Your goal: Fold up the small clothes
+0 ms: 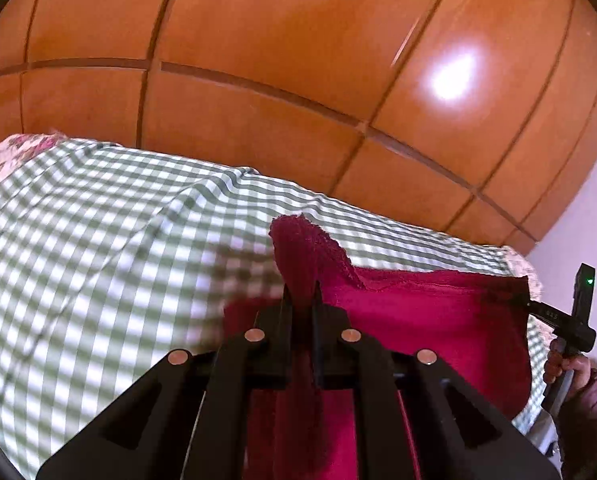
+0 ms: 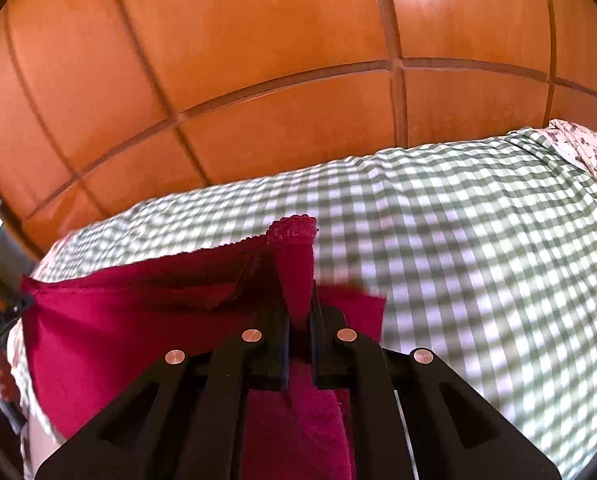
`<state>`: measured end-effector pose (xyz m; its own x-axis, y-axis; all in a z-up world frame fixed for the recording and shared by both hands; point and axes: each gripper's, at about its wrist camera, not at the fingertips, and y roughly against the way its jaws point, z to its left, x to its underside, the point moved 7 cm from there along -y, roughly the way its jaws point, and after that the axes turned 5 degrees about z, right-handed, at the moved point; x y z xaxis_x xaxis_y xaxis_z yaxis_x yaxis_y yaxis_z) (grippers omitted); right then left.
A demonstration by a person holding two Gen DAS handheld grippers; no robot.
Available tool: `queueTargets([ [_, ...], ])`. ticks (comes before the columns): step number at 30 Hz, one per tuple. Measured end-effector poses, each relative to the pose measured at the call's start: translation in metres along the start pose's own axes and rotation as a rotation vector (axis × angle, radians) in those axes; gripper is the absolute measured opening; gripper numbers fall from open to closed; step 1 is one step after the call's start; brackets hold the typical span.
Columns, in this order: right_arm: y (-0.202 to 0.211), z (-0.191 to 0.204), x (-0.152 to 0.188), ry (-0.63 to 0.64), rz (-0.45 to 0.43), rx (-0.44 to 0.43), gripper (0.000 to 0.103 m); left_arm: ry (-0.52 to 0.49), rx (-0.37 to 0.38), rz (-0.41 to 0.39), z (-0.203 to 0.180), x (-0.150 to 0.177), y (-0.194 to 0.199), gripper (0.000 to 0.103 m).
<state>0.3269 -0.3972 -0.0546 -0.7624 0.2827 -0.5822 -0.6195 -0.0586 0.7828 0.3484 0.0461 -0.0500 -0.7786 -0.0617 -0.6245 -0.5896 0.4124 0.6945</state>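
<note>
While the red garment (image 1: 426, 320) hangs stretched between our 2 claws, we read the scene from left to right; at the far left lies a floral cover (image 1: 14, 152), then the green-and-white checked bedspread (image 1: 98, 240) spread over the bed, with orange wooden wardrobe panels (image 1: 258, 40) behind it; next comes our left claw (image 1: 301, 304), its jaws drawn narrow and pinching 1 lace-edged corner of the garment, which bunches up above the tips; from there the cloth runs taut across to our right claw (image 1: 538, 304), seen at the edge of the left wrist view with a hand (image 1: 570, 364) behind it; in the right wrist view that claw (image 2: 300, 308) is likewise nearly closed on the other lace-trimmed corner, cloth rising between its tips.

The garment is lifted clear in front of the bedspread rather than lying flat on it, held by its upper edge with the rest hanging below the claws; whether its lower part touches the bed we cannot tell.

We judge the task to be early; both corners are gripped and the piece is spread open, but no fold is visible yet; what remains is to lay it on the bed, fold it over, and release it; motion blur softens the checks.
</note>
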Motion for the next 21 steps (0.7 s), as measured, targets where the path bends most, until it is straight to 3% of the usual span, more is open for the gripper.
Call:
queueTargets([
  [4,-0.051,-0.006,-0.009,-0.02,0.055,0.067,0.006,0.004,-0.083,0.072,0.01,-0.007,-0.051,0.006],
  [8,-0.098,-0.021,0.008,-0.073,0.138,0.104,0.006,0.032,-0.145,0.171,0.025,0.008,-0.095,0.007],
  [10,-0.101,-0.022,0.009,-0.083,0.125,0.091,0.006,0.042,-0.177,0.197,0.029,0.011,-0.102,0.013],
  [12,-0.097,-0.022,0.007,-0.085,0.124,0.074,0.015,0.073,-0.186,0.172,0.031,0.008,-0.092,0.02],
  [14,-0.084,-0.022,0.002,-0.074,0.093,0.083,0.039,0.081,-0.201,0.12,0.029,0.004,-0.073,0.02],
  [15,-0.073,-0.021,-0.001,-0.07,0.062,0.078,0.043,0.085,-0.2,0.088,0.027,0.002,-0.061,0.017],
  [19,-0.041,0.009,-0.005,-0.009,-0.008,0.012,0.045,0.055,-0.148,0.011,0.008,0.01,-0.027,0.017],
  [21,-0.038,0.039,0.005,0.054,0.005,-0.048,0.045,0.018,-0.126,0.008,-0.005,0.025,-0.019,0.017],
])
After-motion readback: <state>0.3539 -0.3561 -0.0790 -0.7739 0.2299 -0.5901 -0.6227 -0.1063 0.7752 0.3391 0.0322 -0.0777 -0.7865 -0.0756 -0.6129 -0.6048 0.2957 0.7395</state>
